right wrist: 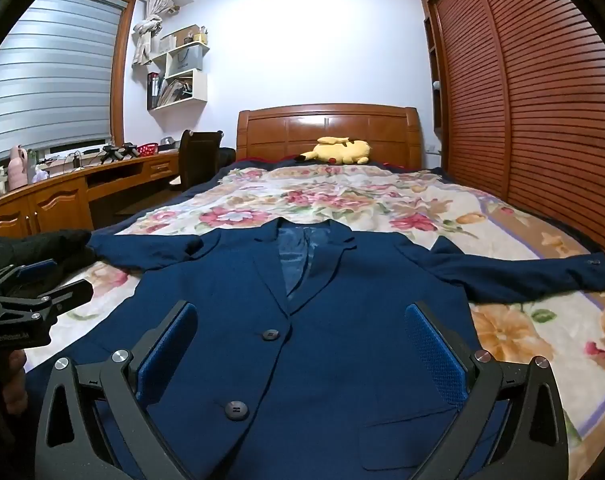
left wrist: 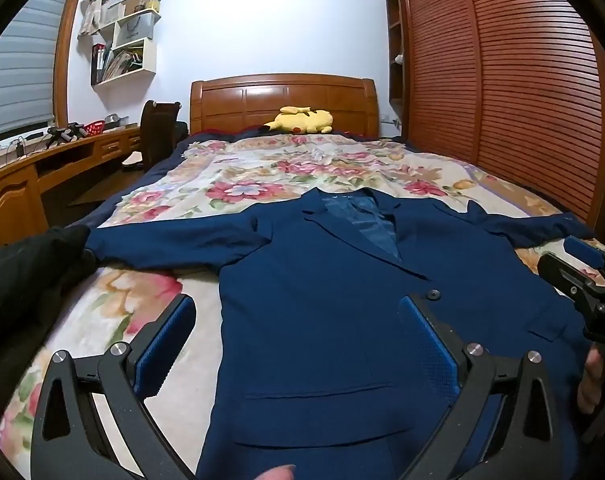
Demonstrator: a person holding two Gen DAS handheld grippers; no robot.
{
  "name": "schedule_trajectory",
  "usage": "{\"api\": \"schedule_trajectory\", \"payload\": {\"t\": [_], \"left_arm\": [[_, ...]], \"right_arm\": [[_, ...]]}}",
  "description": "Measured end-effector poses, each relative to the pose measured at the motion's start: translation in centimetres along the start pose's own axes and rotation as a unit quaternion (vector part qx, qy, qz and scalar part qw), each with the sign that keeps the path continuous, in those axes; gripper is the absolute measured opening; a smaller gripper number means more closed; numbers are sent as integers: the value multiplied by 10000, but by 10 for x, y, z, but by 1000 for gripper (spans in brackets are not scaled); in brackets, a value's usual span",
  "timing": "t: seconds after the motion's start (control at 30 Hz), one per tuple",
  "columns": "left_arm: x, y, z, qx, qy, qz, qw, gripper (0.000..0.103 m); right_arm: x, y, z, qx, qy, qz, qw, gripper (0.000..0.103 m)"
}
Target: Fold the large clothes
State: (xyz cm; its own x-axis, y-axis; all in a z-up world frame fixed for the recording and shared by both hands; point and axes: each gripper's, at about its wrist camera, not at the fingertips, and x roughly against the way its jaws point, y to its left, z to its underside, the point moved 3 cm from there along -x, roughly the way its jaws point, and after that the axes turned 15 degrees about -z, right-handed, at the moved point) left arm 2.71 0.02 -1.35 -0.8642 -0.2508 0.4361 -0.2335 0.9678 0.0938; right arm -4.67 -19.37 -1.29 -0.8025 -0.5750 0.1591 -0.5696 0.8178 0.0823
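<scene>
A navy blue suit jacket point(left wrist: 322, 280) lies face up and flat on the floral bedspread point(left wrist: 262, 176), collar toward the headboard, both sleeves spread sideways. It also shows in the right wrist view point(right wrist: 322, 340), buttoned, with two dark buttons down the front. My left gripper point(left wrist: 298, 332) is open and empty, hovering over the jacket's left front near the pocket. My right gripper point(right wrist: 302, 340) is open and empty over the jacket's middle. The right gripper also shows at the right edge of the left wrist view point(left wrist: 582, 272). The left gripper shows at the left edge of the right wrist view point(right wrist: 34, 292).
A dark garment point(left wrist: 26, 272) lies at the bed's left edge by the left sleeve. A yellow plush toy point(left wrist: 302, 120) rests by the wooden headboard point(left wrist: 282, 96). A slatted wardrobe point(left wrist: 502, 80) runs along the right. A wooden desk point(right wrist: 62, 196) and chair point(right wrist: 198, 156) stand on the left.
</scene>
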Motion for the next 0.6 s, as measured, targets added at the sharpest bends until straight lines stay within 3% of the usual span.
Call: {"api": "schedule_trajectory", "payload": {"t": [0.6], "left_arm": [[1,6,-2,-57,-103,-31,9999,102]], "right_arm": [[-3,1,-1,13,-18,24,10000,103]]}}
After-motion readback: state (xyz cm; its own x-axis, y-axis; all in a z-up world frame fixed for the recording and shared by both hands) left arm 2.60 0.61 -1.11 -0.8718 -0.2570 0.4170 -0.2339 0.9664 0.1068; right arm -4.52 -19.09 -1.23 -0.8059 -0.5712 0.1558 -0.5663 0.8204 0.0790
